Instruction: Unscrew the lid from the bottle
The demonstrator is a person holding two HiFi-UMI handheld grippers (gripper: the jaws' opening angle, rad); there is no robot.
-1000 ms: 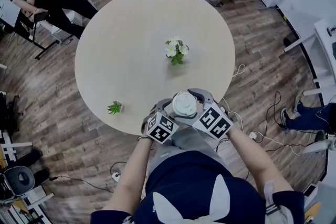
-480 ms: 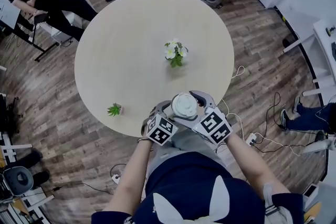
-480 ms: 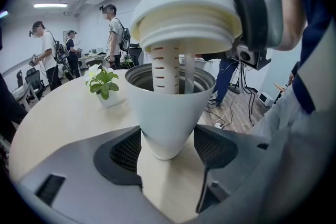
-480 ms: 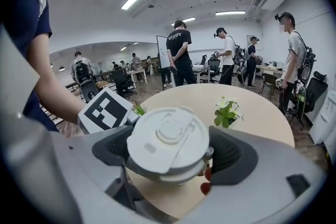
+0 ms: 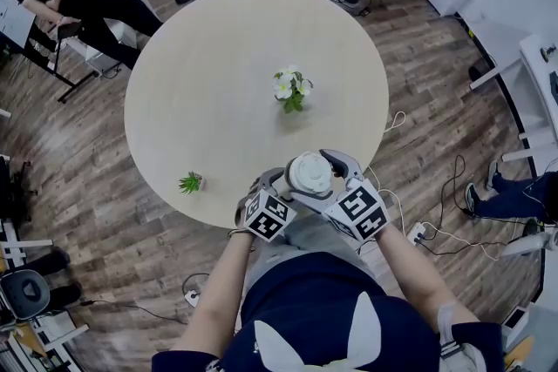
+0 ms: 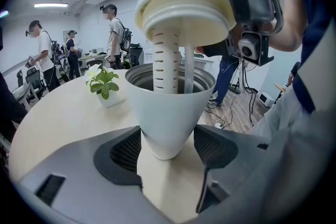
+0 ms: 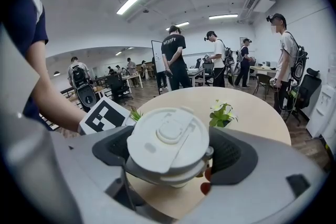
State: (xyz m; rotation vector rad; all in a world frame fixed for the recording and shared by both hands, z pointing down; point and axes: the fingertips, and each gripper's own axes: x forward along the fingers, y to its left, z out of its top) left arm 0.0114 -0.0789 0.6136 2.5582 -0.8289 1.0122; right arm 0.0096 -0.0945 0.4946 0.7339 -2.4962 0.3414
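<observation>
A white tapered bottle (image 6: 168, 113) is held upright over the near table edge, and my left gripper (image 6: 167, 147) is shut on its lower body. Its white lid (image 6: 184, 5) sits lifted clear of the steel-lined rim. A slotted tube and a straw under the lid still reach down into the opening. My right gripper (image 7: 173, 157) is shut on the lid (image 7: 165, 144) from the sides. In the head view the lid (image 5: 308, 174) hides the bottle, with the left gripper (image 5: 283, 185) and the right gripper (image 5: 330, 172) on either side of it.
The round beige table (image 5: 218, 74) carries a white flower pot (image 5: 292, 88) near its middle and a small green plant (image 5: 191, 181) at the near left edge. Several people stand around beyond the table. Cables lie on the wooden floor at the right.
My right gripper has turned a little with the lid, its marker cube swinging toward me. The left gripper and the bottle have stayed almost still.
</observation>
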